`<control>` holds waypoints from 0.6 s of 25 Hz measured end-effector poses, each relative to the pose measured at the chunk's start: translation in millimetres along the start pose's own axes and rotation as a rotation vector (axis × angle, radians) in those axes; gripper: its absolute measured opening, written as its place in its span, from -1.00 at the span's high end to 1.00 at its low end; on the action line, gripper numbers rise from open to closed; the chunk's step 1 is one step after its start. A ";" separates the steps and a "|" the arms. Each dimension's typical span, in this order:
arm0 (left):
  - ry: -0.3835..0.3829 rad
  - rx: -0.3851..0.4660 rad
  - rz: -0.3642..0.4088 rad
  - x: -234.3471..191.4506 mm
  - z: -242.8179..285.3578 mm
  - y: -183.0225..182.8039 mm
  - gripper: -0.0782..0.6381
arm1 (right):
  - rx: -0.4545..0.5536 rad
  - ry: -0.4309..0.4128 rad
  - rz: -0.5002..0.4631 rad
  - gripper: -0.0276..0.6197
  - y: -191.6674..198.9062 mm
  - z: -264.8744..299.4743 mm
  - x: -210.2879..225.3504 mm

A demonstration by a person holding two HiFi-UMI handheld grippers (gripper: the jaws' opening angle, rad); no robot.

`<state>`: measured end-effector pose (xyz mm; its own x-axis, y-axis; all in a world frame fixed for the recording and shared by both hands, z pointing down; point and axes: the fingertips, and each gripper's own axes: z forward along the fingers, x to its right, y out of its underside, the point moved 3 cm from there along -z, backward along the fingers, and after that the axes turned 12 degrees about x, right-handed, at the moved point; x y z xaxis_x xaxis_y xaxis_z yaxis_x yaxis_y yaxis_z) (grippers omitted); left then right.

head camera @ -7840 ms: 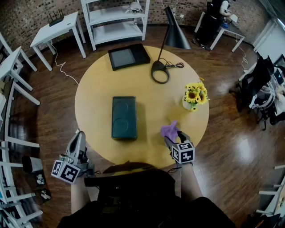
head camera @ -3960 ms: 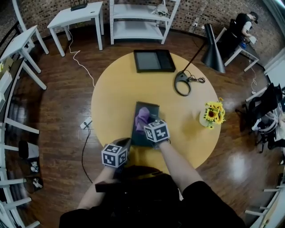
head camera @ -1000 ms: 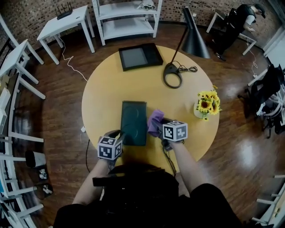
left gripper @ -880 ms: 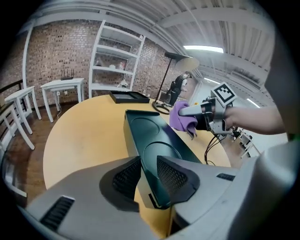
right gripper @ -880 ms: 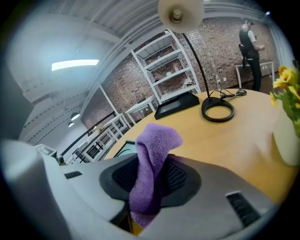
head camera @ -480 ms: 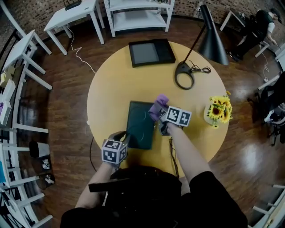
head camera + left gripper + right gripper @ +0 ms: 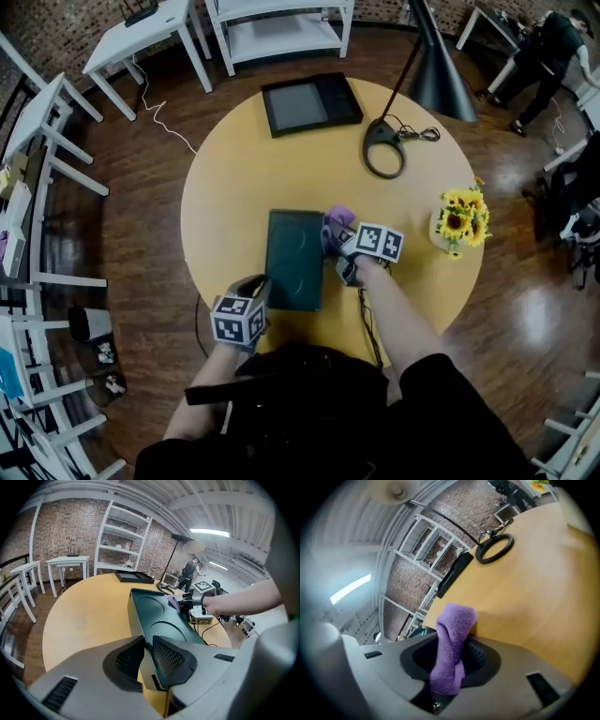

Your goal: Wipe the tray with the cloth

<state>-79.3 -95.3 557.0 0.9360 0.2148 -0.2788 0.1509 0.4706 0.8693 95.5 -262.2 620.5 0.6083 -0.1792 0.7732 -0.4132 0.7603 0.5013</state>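
Round yellow wooden table (image 7: 234, 178) carries everything. Two grippers work over it, each topped by a cube of black-and-white square markers. The left gripper (image 7: 257, 285) has just been closing and clamps the near short rim of one dark green rectangular tray (image 7: 295, 258), whose floor has two round moulded recesses. The right gripper (image 7: 334, 236) pinches one purple fleecy cloth (image 7: 339, 218) at the tray's right edge. Farther off stand one black lamp (image 7: 384, 150), one sunflower vase (image 7: 457, 223) and one black square frame (image 7: 309, 103).
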 end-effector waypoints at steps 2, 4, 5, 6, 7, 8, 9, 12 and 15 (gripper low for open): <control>-0.004 0.003 0.003 -0.6 -1.1 0.4 0.63 | -0.043 -0.021 0.003 0.54 11.2 -6.3 0.1; -0.006 0.006 0.003 -3.0 -1.5 -0.4 0.63 | -0.077 -0.052 0.018 0.54 20.1 -12.4 -3.6; -0.008 0.005 0.004 -3.8 -1.3 -0.8 0.63 | -0.095 -0.062 0.017 0.54 24.4 -15.7 -5.5; -0.010 0.004 0.007 -4.1 -1.1 -0.8 0.63 | -0.112 -0.070 0.013 0.54 28.7 -19.0 -6.8; -0.013 0.001 0.011 -3.9 -0.8 -0.6 0.63 | -0.127 -0.075 0.010 0.54 32.8 -22.5 -7.5; -0.017 -0.002 0.015 -3.4 -0.5 -0.3 0.63 | -0.138 -0.078 0.008 0.54 36.5 -26.0 -7.8; -0.023 -0.003 0.021 -2.6 -0.3 0.1 0.63 | -0.143 -0.080 0.008 0.54 39.7 -29.4 -8.2; -0.048 -0.003 0.041 0.3 -0.1 0.9 0.62 | -0.123 -0.084 0.033 0.54 45.3 -39.6 -9.0; -0.062 -0.003 0.065 3.5 1.5 1.8 0.62 | -0.086 -0.097 0.093 0.54 48.2 -51.4 -9.6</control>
<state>-75.3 -95.0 558.2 0.9616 0.1919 -0.1963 0.0884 0.4604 0.8833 104.6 -191.8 617.3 0.5005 -0.1619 0.8505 -0.4023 0.8263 0.3941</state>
